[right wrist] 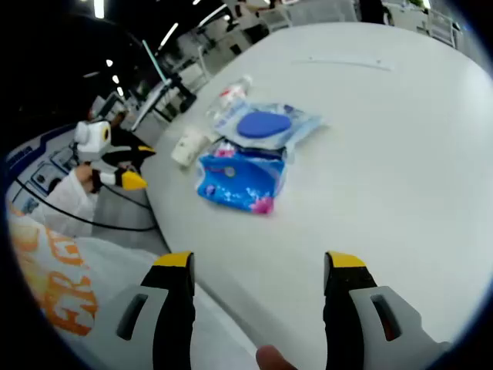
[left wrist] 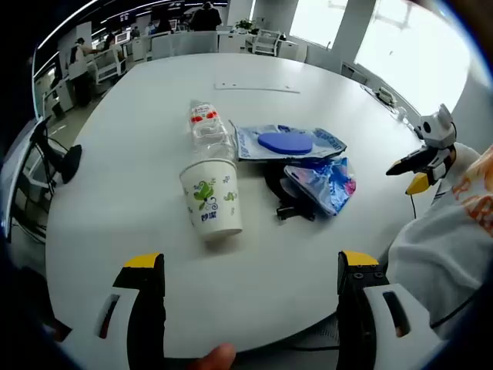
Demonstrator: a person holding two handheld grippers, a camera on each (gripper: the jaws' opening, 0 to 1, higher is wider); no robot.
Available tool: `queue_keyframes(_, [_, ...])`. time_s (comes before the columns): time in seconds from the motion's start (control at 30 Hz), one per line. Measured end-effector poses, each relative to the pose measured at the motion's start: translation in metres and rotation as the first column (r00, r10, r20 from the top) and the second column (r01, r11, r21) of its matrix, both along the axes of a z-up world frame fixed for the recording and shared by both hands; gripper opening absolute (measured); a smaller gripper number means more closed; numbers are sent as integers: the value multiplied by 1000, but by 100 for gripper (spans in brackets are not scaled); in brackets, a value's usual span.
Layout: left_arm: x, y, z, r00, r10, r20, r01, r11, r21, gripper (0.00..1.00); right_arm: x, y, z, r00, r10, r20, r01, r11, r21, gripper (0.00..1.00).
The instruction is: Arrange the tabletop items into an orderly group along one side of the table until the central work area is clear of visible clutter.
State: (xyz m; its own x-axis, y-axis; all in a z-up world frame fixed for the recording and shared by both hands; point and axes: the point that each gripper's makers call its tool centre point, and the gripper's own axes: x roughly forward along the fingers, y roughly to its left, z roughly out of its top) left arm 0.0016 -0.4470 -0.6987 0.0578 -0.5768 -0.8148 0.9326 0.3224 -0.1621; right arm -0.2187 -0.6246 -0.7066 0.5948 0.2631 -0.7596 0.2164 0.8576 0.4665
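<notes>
Room: open office with desks and chairs behind a large round white table (left wrist: 323, 254); bright windows on one side.
Cup: paper cup (left wrist: 211, 197) with a green print stands upright near the table's middle, closest to the left gripper.
Bottle: clear plastic bottle (left wrist: 208, 127) with a red label lies on its side just behind the cup, apparently touching it.
Packets: flat clear packet holding a blue oval piece (left wrist: 286, 142) lies beside the bottle; a crumpled blue and pink pouch (right wrist: 239, 179) sits next to it.
Dark thing: something black (left wrist: 291, 202) lies partly under the pouch; what it is I cannot tell.
Progress: items sit bunched loosely around the centre, none lined up along an edge, so I judge the sorting barely begun and all pieces left to move.
Left gripper: left gripper (left wrist: 250, 266) hovers low above the near edge, jaws wide apart and empty, aimed at the cup.
Right gripper: right gripper (right wrist: 260, 266) is held above the table edge, jaws spread, nothing between them, facing the pouch.
</notes>
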Motion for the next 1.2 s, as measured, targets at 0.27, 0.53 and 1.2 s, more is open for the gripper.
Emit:
queue_keyframes(0.27, [-1, 1, -1, 1000, -1, -1, 1, 1000, 6, 95, 1, 1, -1, 1000, 7, -1, -7, 1000, 2, 67])
queue_keyframes(0.53, [-1, 1, 0, 1000, 2, 3, -2, 1000, 4, 95, 0, -1, -2, 1000, 1, 0, -1, 1000, 1, 67])
queue_keyframes(1.2, [6, -2, 1, 1000, 19, 12, -19, 1000, 1, 95, 0, -9, 0, 1000, -16, 11, 16, 1000, -10, 69])
